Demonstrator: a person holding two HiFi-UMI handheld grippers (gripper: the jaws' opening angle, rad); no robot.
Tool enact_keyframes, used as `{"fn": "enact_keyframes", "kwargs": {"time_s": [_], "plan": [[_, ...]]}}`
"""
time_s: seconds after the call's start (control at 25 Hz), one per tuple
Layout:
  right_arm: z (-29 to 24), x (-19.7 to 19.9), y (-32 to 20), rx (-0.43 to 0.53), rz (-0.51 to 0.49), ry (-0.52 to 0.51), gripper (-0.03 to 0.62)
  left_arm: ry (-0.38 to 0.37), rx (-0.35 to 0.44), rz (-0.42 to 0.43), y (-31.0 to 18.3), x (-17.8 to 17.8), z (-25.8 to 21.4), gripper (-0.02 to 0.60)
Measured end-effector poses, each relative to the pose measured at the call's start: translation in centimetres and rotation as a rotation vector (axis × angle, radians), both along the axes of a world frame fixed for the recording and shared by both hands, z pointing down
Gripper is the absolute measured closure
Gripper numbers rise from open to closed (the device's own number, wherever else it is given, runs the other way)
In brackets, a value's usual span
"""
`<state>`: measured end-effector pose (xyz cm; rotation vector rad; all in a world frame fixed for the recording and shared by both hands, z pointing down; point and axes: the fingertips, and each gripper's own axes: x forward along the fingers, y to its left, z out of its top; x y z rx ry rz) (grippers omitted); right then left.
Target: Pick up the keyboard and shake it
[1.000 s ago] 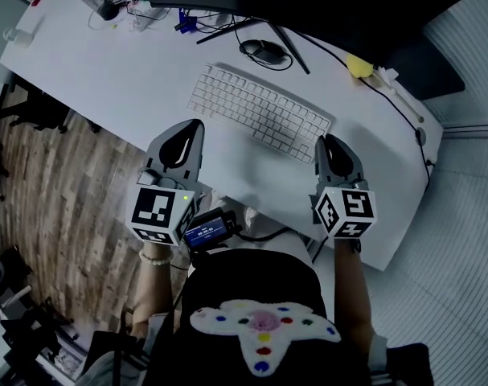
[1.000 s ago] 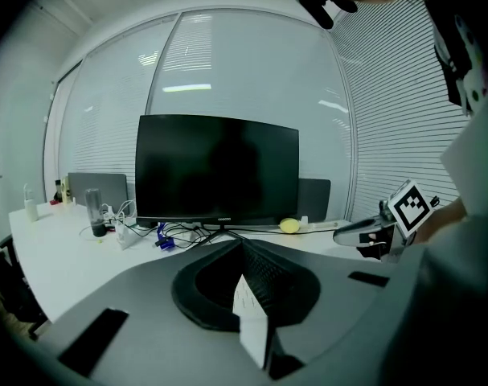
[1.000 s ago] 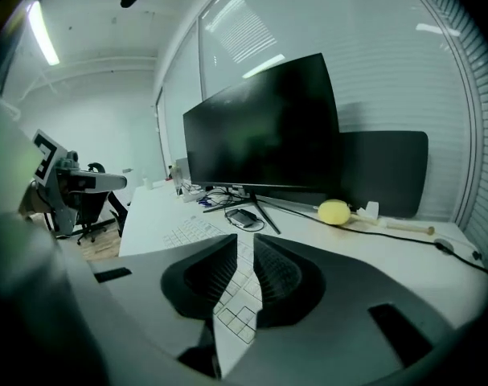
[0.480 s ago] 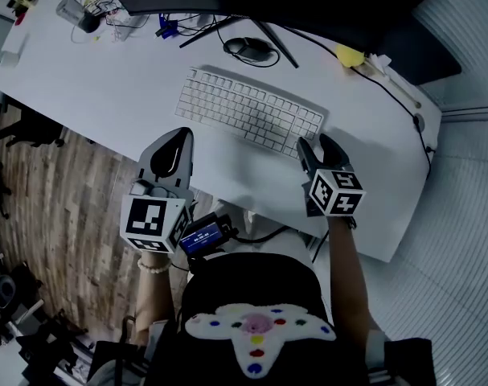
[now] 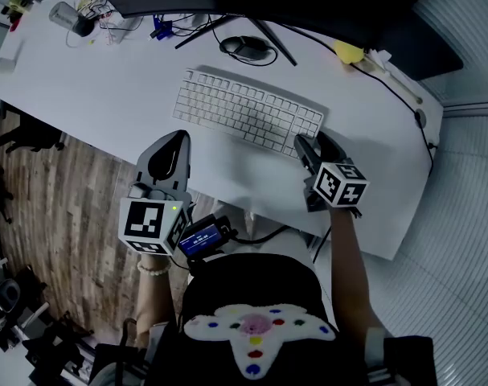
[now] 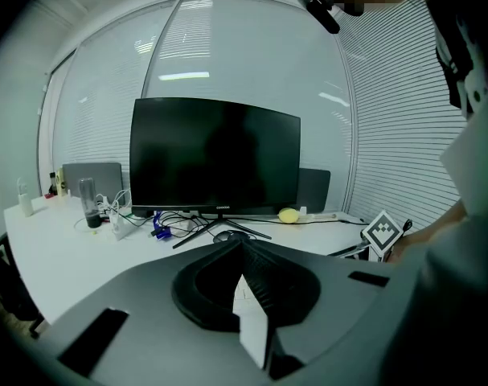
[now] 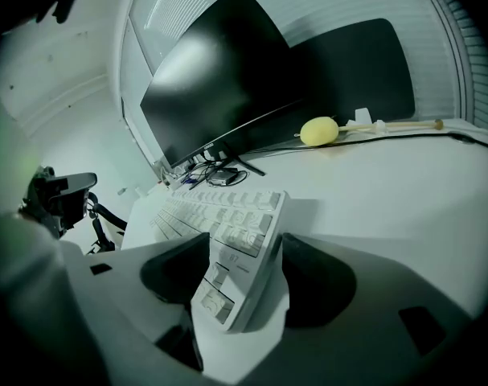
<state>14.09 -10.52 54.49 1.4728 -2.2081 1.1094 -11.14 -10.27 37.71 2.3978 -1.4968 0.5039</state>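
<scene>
White, smooth desk [image 5: 107,95], near edge: left gripper [image 5: 175,137] hovers with jaws closed together, empty. At right, the right gripper [image 5: 311,145], its jaws just opened wide, straddles the right end of the flat, slab-shaped white keyboard [image 5: 244,112] without clamping it. Bare desktop lies either side, and a rounded dark mouse [image 5: 248,47] lies farther off.

Dim, cool-toned views, daylight through blinds [image 6: 252,63], fisheye bending and dark vignette at edges, near foreground soft

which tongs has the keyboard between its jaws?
The right tongs: its jaws have just been opening and straddle the right end of the keyboard. The left tongs are shut, empty, short of it.
</scene>
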Motion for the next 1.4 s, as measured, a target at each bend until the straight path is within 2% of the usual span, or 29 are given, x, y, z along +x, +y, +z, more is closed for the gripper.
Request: {"fn": "enact_keyframes", "kwargs": {"time_s": [0.12,0.44,0.68,0.92,1.12,1.24,1.4], "plan": [[-0.1,0.1,-0.3,-0.002,0.005,-0.011,0.315,0.005,-0.008,-0.001,-0.1,-0.1,0.1,0.565],[1.0,-0.6,-0.8,-0.055,-0.078,0.049,0.293,0.007,-0.004,-0.002,-0.4,-0.5,0.2,0.565],[1.1,-0.5,-0.8,-0.077,-0.078,0.024,0.292,0.012,-0.014,-0.003,-0.6,-0.8,0.6,0.565],[0.8,-0.2,-0.9,-0.073,-0.037,0.014,0.295,0.008,-0.068,-0.022,-1.4,-2.1,2.6,0.565],[0.8,0.0,-1.0,-0.076,-0.011,0.013,0.298,0.013,-0.173,0.027,-3.1,-3.3,6.5,0.559],[0.6,0.0,-0.9,-0.075,-0.004,0.017,0.298,0.059,-0.234,0.051,-4.4,-4.1,8.5,0.448],[0.4,0.0,-0.9,-0.078,0.006,0.024,0.298,0.104,-0.312,0.065,-6.6,-5.0,10.9,0.382]]}}
